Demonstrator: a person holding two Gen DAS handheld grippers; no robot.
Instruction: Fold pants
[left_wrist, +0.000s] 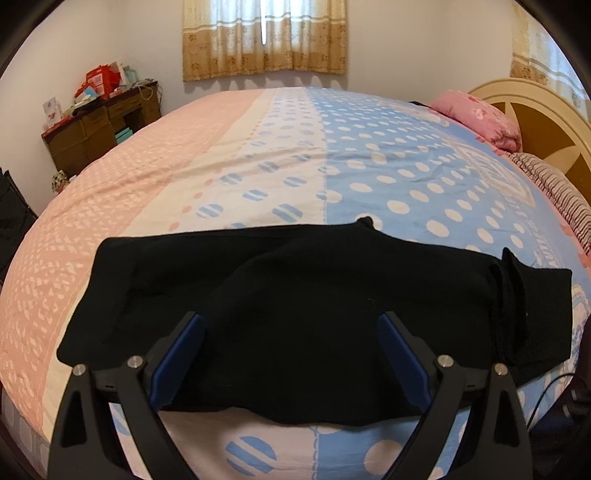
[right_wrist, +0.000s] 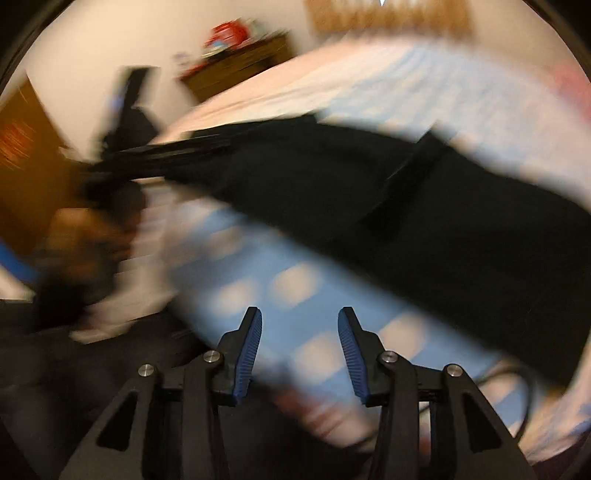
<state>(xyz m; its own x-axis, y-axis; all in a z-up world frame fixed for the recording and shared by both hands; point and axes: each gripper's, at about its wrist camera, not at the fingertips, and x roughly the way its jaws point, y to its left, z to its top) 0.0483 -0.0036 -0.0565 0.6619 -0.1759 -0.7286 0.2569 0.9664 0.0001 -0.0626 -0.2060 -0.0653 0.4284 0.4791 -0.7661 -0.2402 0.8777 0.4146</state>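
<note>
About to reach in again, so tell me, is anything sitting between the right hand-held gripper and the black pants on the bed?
Nothing visible. The right hand-held gripper is open over bare bedspread, with the pants just beyond, though that view is blurred.

The left gripper (left_wrist: 290, 343) hung with blue-padded jaws spread wide over the black fabric pants (left_wrist: 314, 317), which lay folded across the near edge of the polka-dot pink-and-blue bedspread (left_wrist: 332, 155).
</note>
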